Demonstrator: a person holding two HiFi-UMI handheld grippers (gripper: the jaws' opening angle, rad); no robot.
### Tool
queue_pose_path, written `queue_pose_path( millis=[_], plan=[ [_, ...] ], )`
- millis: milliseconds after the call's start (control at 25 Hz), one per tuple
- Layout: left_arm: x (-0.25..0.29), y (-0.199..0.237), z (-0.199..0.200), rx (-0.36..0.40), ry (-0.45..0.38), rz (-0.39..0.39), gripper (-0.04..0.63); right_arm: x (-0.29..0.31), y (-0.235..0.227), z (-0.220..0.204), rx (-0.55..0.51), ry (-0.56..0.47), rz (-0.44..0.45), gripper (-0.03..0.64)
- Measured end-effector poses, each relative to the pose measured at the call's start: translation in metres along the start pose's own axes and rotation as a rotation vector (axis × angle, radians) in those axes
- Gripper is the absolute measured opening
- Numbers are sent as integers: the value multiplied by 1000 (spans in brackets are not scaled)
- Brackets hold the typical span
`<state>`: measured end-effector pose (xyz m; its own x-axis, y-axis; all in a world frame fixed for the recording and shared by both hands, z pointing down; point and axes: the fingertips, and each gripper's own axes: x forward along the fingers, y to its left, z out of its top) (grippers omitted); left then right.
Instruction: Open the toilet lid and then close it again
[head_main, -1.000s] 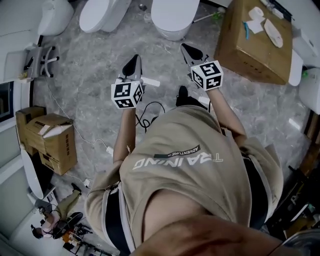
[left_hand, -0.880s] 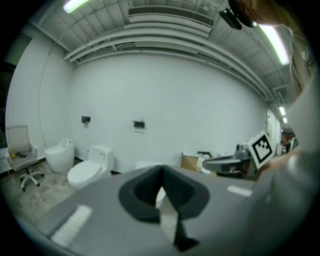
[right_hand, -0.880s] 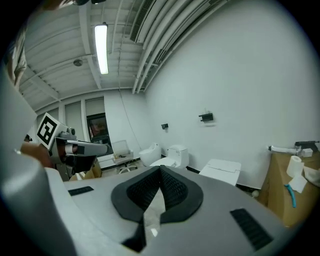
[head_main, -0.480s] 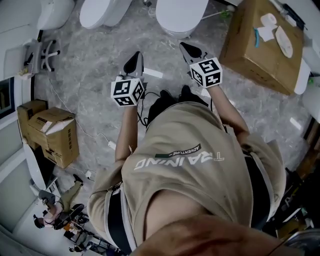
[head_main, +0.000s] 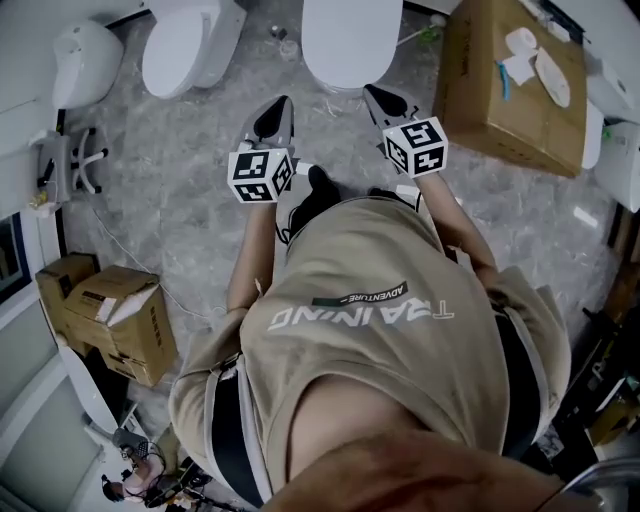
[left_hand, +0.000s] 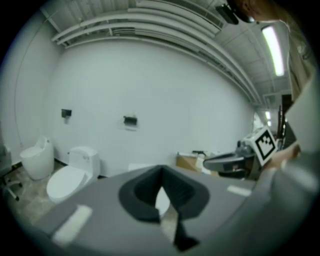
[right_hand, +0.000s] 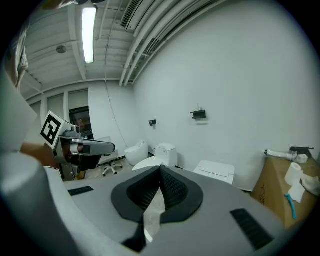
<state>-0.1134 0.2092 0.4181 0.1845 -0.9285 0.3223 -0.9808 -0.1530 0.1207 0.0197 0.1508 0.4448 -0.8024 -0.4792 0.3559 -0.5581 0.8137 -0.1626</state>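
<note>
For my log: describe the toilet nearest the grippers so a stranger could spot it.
On the grey floor, white toilets line the wall. The target toilet, lid shut, sits just beyond the left gripper and right gripper. Only it stands beside the big cardboard box.

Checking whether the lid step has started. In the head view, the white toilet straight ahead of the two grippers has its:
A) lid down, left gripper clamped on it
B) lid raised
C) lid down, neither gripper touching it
C: the white toilet shows a smooth closed lid, while the left gripper and right gripper hang short of it over the grey marbled floor, jaws together on nothing.
</note>
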Motion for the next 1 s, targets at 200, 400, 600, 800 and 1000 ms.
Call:
queue_pose_path(
  millis=[200, 400, 600, 800, 1000],
  plan=[
    [31, 40, 17, 29, 3, -93, 3, 31, -6, 24, 13, -19, -103, 11],
    [59, 58, 17, 37, 28, -182, 3, 36, -21, 23, 56, 1, -214, 11],
    [92, 59, 17, 35, 54, -227, 3, 37, -43, 10, 93, 42, -268, 11],
    [132, 51, 17, 62, 87, -247, 3, 51, -73, -5, 140, 51, -261, 11],
    [170, 53, 34, 122, 126, -230, 3, 74, -116, -4, 172, 32, -246, 11]
  ],
)
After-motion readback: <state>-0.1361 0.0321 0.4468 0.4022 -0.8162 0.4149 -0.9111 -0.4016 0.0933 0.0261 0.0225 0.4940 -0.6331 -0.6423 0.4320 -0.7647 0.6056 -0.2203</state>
